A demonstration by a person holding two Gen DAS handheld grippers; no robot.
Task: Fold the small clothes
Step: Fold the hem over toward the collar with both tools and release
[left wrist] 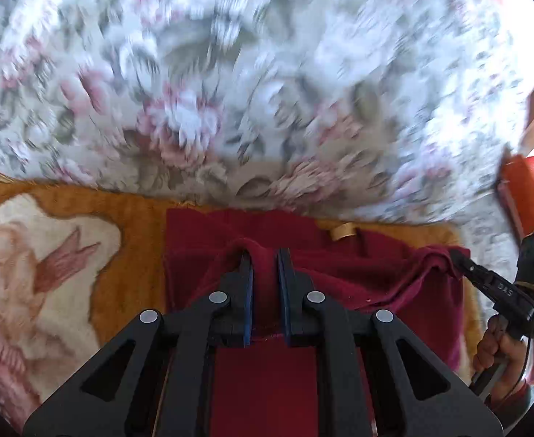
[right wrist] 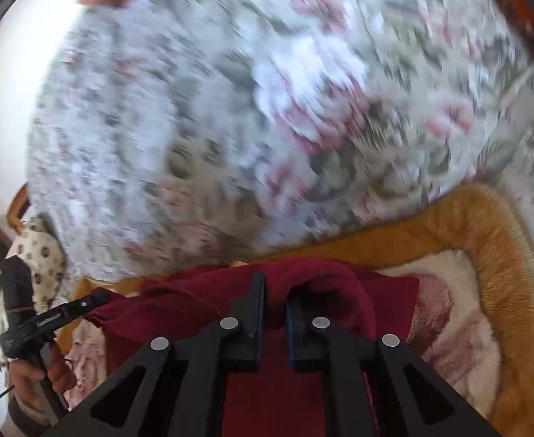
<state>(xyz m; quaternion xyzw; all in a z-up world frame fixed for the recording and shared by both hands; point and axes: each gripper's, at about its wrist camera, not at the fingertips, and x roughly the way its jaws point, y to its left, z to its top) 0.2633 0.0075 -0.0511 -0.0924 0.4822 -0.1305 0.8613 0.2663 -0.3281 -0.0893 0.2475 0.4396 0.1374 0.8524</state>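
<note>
Closest in, the left gripper [left wrist: 266, 255] pinches a raised ridge of the dark red garment [left wrist: 358, 276], its jaws narrowed onto the cloth. Beside it, the right gripper [right wrist: 276, 291] grips another bunched edge of the same garment, fabric draped over one finger and pinched between the two. Stretched between both tools, the garment hangs partly lifted, its lower part resting on the orange-bordered blanket [left wrist: 128, 218] beneath; a small tan label [left wrist: 343, 232] shows near the garment's far edge. Beyond the garment, the blanket gives way to a floral bedspread [left wrist: 212, 91], badly blurred, so the cameras seem to be moving. My reading is that a fold is under way, one edge being carried over. Next, both edges want lowering together, aligned with the garment's opposite edge, before the jaws let go.
</note>
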